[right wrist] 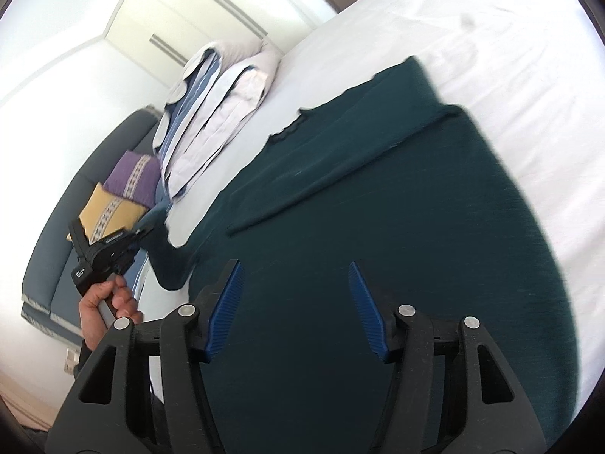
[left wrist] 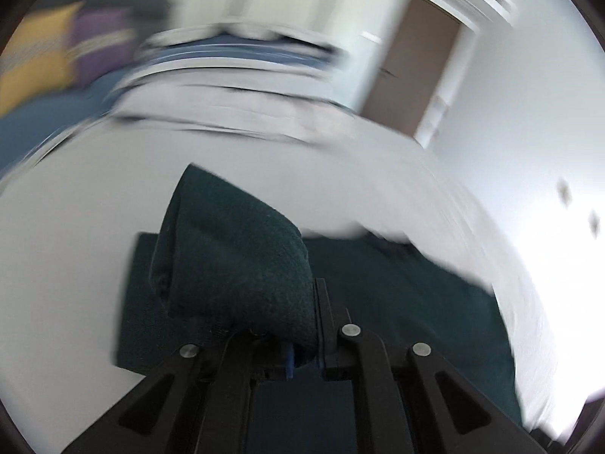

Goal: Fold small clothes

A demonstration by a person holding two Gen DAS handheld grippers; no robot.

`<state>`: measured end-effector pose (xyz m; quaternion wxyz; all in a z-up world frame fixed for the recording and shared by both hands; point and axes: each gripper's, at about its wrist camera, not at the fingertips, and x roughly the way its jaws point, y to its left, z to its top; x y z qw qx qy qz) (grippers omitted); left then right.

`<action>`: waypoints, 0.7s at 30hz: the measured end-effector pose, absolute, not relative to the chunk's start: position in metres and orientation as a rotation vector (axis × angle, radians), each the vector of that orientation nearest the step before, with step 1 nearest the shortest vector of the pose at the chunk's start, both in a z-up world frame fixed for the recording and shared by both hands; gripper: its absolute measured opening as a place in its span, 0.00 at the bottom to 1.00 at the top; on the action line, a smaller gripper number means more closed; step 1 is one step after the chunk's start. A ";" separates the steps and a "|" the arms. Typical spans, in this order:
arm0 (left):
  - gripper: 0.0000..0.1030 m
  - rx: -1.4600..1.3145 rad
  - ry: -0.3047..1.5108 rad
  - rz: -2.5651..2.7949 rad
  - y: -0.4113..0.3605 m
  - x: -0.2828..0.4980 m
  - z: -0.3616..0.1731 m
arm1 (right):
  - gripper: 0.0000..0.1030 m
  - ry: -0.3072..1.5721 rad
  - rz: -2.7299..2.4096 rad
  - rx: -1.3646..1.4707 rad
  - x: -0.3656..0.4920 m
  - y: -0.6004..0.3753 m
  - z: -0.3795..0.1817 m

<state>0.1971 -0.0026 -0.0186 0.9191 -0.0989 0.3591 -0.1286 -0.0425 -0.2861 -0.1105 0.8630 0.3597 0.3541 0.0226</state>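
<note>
A dark green knitted garment (right wrist: 378, 227) lies spread on the white bed (right wrist: 472, 19), one sleeve folded across it. My right gripper (right wrist: 294, 264) hovers just over the garment, open, with nothing between its blue pads (right wrist: 227, 302). My left gripper (left wrist: 302, 344) is shut on a bunched edge of the same garment (left wrist: 234, 265), which is lifted and drapes over the fingertips, hiding them. In the right wrist view the left gripper (right wrist: 145, 231) appears at the bed's left edge, held by a person's hand (right wrist: 109, 302), with green cloth hanging from it. The left wrist view is blurred.
Stacked white and blue-striped pillows (right wrist: 211, 113) lie at the head of the bed. A blue sofa (right wrist: 68, 196) beside the bed holds a purple cushion (right wrist: 132, 178) and a yellow cushion (right wrist: 109, 215). White wardrobe doors (right wrist: 181, 11) and a brown door (left wrist: 416, 68) stand beyond.
</note>
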 end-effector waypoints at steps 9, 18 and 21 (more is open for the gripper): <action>0.75 0.053 0.864 -0.368 -0.115 0.156 -0.093 | 0.56 0.778 -0.004 0.751 -0.034 -0.323 -0.123; 0.92 0.001 0.801 -0.352 -0.044 0.126 -0.074 | 0.59 0.898 0.140 0.705 0.075 -0.271 -0.133; 0.92 -0.051 0.806 -0.341 -0.017 0.122 -0.076 | 0.65 0.997 0.054 0.711 0.108 -0.260 -0.151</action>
